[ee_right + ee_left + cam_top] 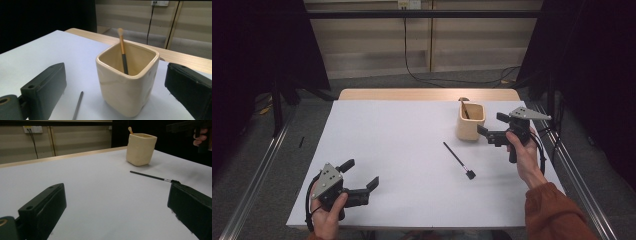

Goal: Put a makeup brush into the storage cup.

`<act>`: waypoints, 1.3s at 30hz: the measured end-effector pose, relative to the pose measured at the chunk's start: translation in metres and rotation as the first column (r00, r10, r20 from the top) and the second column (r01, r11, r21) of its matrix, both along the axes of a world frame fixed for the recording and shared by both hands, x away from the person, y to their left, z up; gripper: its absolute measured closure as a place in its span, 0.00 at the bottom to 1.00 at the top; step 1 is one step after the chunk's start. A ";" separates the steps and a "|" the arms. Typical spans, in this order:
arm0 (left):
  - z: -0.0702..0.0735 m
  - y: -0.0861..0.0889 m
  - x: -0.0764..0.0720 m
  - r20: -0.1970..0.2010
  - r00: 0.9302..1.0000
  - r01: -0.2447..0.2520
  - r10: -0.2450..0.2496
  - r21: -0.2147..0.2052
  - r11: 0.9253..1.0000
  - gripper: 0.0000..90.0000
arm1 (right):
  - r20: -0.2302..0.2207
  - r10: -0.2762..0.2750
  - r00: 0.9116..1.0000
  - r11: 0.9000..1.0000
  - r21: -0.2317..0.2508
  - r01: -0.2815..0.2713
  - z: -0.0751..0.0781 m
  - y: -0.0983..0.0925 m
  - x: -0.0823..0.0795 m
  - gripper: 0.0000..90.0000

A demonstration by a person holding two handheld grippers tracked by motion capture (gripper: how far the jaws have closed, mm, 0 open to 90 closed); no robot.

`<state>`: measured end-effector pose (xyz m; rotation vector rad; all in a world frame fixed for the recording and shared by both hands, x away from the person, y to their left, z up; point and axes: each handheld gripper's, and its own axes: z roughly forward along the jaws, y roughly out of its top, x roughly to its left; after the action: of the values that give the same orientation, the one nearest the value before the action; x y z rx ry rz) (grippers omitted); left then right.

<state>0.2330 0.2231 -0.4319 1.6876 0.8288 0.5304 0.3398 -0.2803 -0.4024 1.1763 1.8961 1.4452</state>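
A cream square cup [470, 121] [140, 149] [127, 82] stands at the back right of the white table. A brush with an orange and black handle [123, 53] [464, 107] leans inside it, pale tip up. A thin black brush [458, 160] [150, 176] [78, 106] lies flat on the table in front of the cup. My right gripper [492, 124] [115, 75] is open, level, and points at the cup from its right, with nothing between its jaws. My left gripper [360, 173] [116, 192] rests open near the front left and holds nothing.
The white table top [402, 150] has a wooden strip [427, 94] along its far edge. Metal rails [257, 170] run along the floor on both sides. Dark curtains hang left and right, and a cable [412, 65] trails down the back wall.
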 end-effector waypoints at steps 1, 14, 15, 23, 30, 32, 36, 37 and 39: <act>0.000 0.001 0.000 -0.003 1.000 -0.004 0.004 -0.006 1.000 0.02 | 0.009 -0.001 1.000 1.000 0.003 0.001 0.000 -0.001 -0.002 0.03; -0.001 0.000 0.003 -0.005 1.000 0.000 0.000 -0.008 1.000 0.02 | 0.041 0.017 0.999 1.000 -0.001 -0.017 -0.001 -0.002 -0.041 0.02; -0.001 0.000 0.003 -0.006 1.000 -0.005 0.005 -0.010 1.000 0.02 | 0.045 0.020 0.999 1.000 -0.002 -0.019 0.000 -0.002 -0.044 0.02; -0.001 0.004 0.004 -0.001 1.000 -0.013 0.013 -0.019 1.000 0.02 | 0.066 -0.006 0.998 1.000 0.008 0.005 -0.004 -0.004 -0.059 0.01; 0.000 0.007 0.001 0.002 1.000 -0.022 0.022 -0.021 1.000 0.02 | 0.076 -0.030 0.997 1.000 -0.004 0.030 -0.013 -0.005 -0.075 0.01; -0.001 0.008 0.000 0.003 1.000 -0.020 0.020 -0.019 1.000 0.02 | 0.076 -0.027 0.997 1.000 -0.011 0.027 -0.015 -0.009 -0.082 0.01; 0.000 0.009 -0.004 0.008 1.000 -0.029 0.029 -0.022 0.999 0.02 | 0.073 -0.041 0.996 0.999 -0.007 0.042 -0.018 -0.016 -0.094 0.01; 0.000 0.010 -0.004 0.011 1.000 -0.028 0.028 -0.017 0.999 0.02 | 0.070 -0.043 0.997 0.999 -0.006 0.044 -0.018 -0.017 -0.096 0.01; 0.000 0.010 -0.005 0.007 0.999 -0.031 0.031 -0.018 0.999 0.02 | 0.075 -0.047 0.996 0.999 -0.005 0.048 -0.018 -0.019 -0.102 0.01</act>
<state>0.2280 0.2335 -0.4315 1.6583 0.8537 0.5486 0.2383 -0.2996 -0.4208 1.1409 1.8095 1.4367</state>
